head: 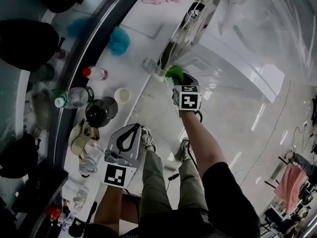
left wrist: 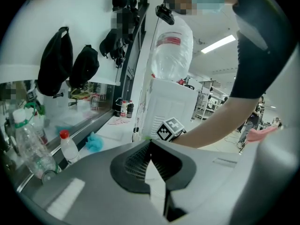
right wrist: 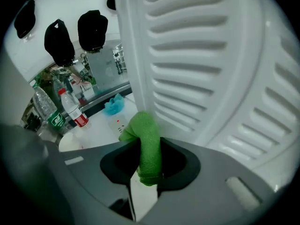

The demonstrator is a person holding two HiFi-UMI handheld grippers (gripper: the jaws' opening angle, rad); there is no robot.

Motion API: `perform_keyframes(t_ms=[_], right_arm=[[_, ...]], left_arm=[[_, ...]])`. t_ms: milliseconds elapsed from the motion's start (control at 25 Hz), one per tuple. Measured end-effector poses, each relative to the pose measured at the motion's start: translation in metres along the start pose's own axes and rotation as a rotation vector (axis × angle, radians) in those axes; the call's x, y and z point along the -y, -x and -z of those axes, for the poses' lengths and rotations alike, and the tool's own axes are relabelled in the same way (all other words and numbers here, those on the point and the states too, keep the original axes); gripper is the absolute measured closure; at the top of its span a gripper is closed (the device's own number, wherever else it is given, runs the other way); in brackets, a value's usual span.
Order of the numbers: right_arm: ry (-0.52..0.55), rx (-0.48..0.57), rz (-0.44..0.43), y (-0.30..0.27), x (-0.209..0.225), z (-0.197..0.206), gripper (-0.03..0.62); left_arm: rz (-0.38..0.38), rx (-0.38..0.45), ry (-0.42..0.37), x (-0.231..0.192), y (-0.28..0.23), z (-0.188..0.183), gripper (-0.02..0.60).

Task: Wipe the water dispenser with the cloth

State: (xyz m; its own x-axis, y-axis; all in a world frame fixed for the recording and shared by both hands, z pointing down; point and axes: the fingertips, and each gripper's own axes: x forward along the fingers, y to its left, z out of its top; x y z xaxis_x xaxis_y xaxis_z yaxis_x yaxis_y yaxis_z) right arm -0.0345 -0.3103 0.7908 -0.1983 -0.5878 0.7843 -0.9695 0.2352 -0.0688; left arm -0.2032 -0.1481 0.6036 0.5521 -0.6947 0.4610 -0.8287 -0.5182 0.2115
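The white water dispenser [head: 200, 31] stands at the counter's end, with a clear bottle [left wrist: 171, 50] upside down on top. My right gripper [head: 179, 82] is shut on a green cloth [head: 174, 74], which it holds at the dispenser's lower side. In the right gripper view the cloth [right wrist: 147, 144] sticks out between the jaws, close against the ribbed white panel [right wrist: 211, 69]. My left gripper [head: 133, 130] hangs lower and nearer to me, shut and empty, beside the counter edge. From the left gripper [left wrist: 150, 144] I see the dispenser's body [left wrist: 166, 104] ahead.
The white counter [head: 133, 58] holds a black pot [head: 100, 111], a white cup [head: 122, 94], a red-capped bottle [head: 95, 73], a green-labelled bottle [head: 73, 97] and a blue cloth [head: 119, 39]. Black bags [left wrist: 56, 64] hang on the wall. The person's legs stand on the glossy floor [head: 237, 128].
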Motion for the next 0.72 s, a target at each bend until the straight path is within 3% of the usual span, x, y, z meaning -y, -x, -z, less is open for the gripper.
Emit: perform_keyframes(t_ms=[400,720], right_arm=[[-0.017,-0.064,0.100,0.069,0.106,0.063,0.485],[-0.125,-0.075,0.170,0.114,0.169,0.107,0.485]], left_arm=[[0.061,0.024,-0.014,0.067,-0.020,-0.008,0.580],[0.129,0.028,-0.039,0.132,-0.040,-0.009,0.580]])
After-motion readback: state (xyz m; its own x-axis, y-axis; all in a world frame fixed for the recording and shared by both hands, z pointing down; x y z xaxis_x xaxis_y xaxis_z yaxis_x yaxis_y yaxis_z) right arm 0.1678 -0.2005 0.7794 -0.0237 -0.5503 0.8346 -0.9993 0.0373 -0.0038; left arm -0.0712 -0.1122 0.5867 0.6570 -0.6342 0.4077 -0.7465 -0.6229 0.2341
